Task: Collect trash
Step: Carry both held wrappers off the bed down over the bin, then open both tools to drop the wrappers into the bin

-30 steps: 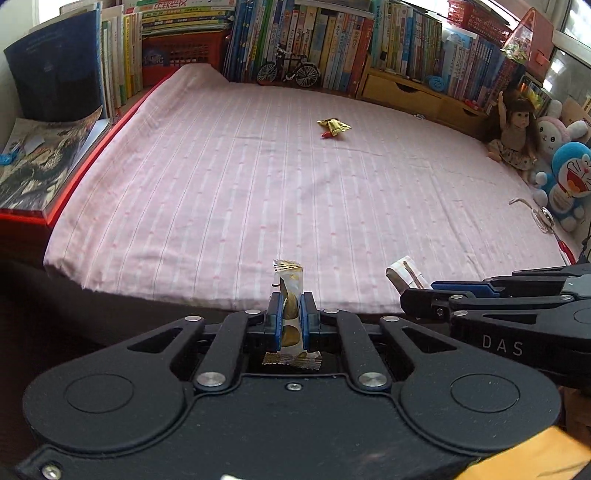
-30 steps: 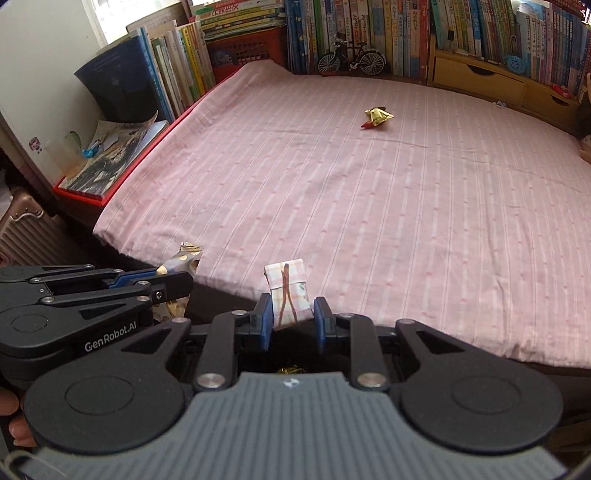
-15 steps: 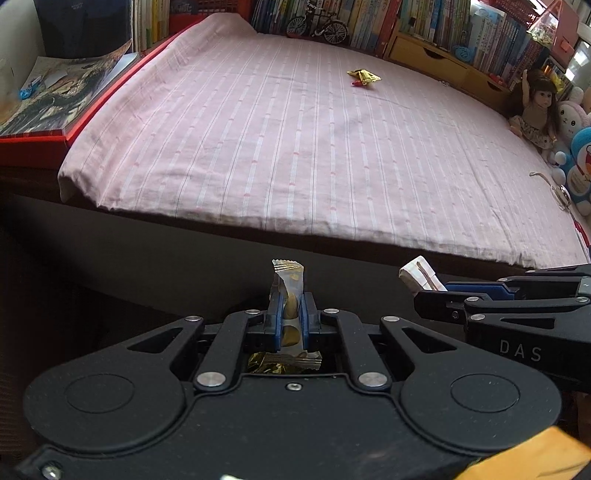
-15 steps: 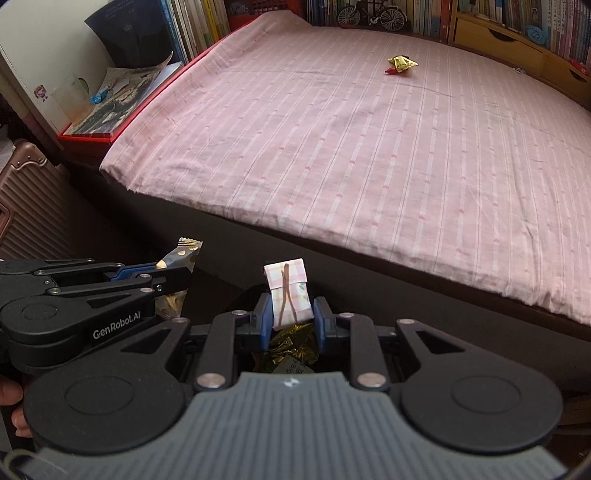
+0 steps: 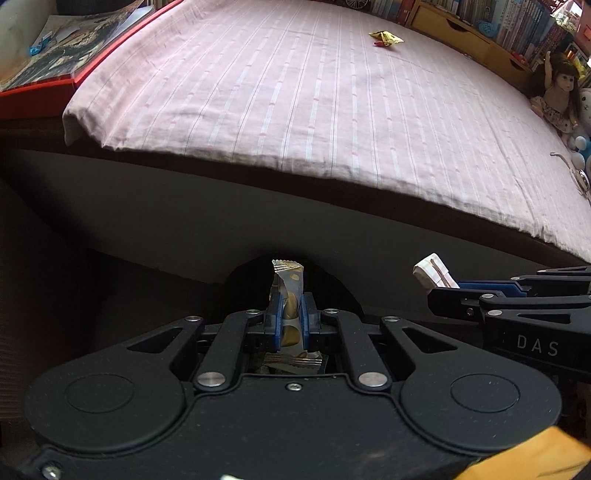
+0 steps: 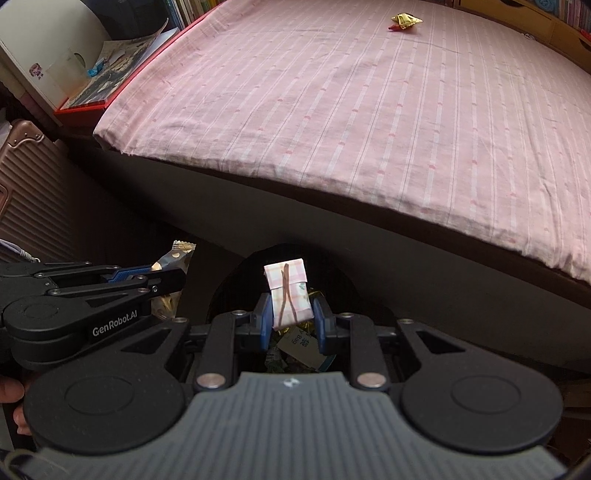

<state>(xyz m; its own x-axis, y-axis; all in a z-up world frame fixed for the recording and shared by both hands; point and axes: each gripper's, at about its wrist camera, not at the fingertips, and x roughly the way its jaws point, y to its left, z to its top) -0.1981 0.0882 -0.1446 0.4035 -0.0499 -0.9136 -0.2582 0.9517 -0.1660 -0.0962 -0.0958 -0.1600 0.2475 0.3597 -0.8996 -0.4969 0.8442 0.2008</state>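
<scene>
Flanking bed (image 5: 295, 110), rose suitcase (image 6: 26, 177)

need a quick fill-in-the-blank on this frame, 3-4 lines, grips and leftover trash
1. The left gripper is shut on a silver wrapper printed with ____ dots.
2. The right gripper holds a pink checked packet, its jaws set ____ than the left gripper's.
3. One gold wrapper is left lying on the ____-striped bed sheet.
4. Under the right gripper, a dark bin holds ____ trash.

Missing words: gold; wider; pink; other
</scene>
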